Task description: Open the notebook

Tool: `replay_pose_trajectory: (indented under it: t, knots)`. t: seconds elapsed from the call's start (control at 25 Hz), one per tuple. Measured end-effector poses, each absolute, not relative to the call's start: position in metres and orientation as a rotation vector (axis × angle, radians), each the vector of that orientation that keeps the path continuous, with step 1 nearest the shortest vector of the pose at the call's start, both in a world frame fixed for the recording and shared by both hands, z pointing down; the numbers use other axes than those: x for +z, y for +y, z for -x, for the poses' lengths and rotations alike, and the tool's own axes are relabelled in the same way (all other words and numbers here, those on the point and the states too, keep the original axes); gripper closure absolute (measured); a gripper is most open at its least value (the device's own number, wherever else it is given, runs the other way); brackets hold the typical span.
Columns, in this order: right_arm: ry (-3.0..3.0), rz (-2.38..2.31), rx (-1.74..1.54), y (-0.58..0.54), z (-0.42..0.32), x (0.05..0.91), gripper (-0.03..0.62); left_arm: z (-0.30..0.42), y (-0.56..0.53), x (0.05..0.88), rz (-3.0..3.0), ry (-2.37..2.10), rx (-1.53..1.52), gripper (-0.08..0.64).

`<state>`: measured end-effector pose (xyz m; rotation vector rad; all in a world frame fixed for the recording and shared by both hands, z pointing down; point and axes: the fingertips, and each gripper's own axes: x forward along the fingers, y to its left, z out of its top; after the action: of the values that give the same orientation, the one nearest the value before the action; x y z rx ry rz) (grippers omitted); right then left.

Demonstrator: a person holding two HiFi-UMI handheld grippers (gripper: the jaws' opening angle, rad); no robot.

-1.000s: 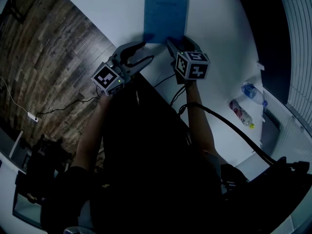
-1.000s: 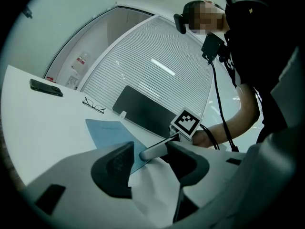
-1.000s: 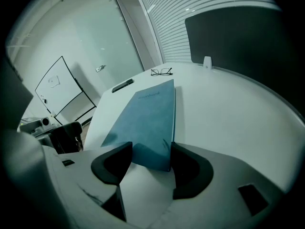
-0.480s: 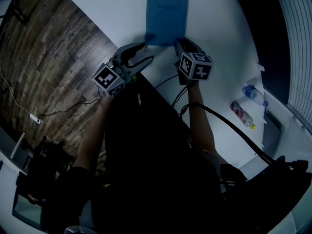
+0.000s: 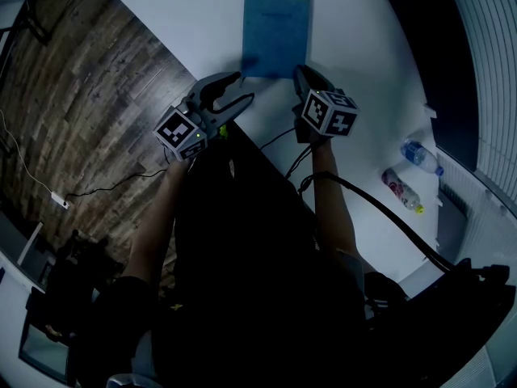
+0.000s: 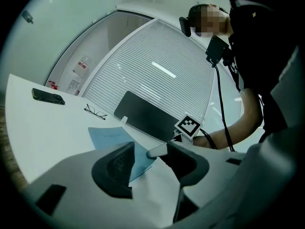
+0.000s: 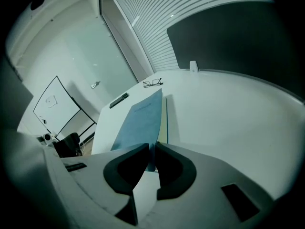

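A blue notebook [image 5: 276,31] lies on the white table [image 5: 355,63], in front of both grippers. My right gripper [image 5: 300,72] is at its near right corner. Its jaws have just been closing, and in the right gripper view they pinch the blue cover [image 7: 143,118], which stands raised off a pale page [image 7: 165,123]. My left gripper [image 5: 241,88] hovers open by the near left corner. In the left gripper view its fingers [image 6: 116,168] stand apart, with nothing between them, and the notebook [image 6: 112,137] lies just beyond.
Two plastic bottles [image 5: 408,172] lie at the table's right. A phone [image 6: 47,96], glasses [image 6: 95,111] and a dark screen [image 6: 147,118] sit farther along the table. The table edge drops to wooden floor [image 5: 81,95] on the left.
The right gripper's jaws have closed at the notebook's near right corner, and it shifted slightly right. The left gripper has stayed in place, open.
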<state>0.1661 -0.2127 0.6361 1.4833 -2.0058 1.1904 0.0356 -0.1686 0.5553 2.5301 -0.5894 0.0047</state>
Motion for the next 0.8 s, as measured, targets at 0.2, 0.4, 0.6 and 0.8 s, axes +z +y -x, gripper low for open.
replay_pose_trajectory:
  t: [0.2,0.4,0.6,0.8]
  knots:
    - [-2.056,-1.497,1.197,-0.208,-0.162,0.613,0.523,-0.032,-0.16,0.539,-2.545,-0.593,-0.001,0.359]
    - [-2.101,-1.507,1.201,-0.21,-0.153,0.598,0.526,-0.024,-0.159,0.53,-2.56,-0.6,-0.012,0.359]
    - [-2.152,-1.51,1.192,-0.212,-0.145,0.585,0.531,-0.023,-0.158,0.524,-2.569,-0.602,-0.016,0.359]
    - [-2.173,-1.521,1.2,-0.212,-0.14,0.579,0.534,-0.021,-0.159,0.519,-2.575,-0.606,-0.023,0.359]
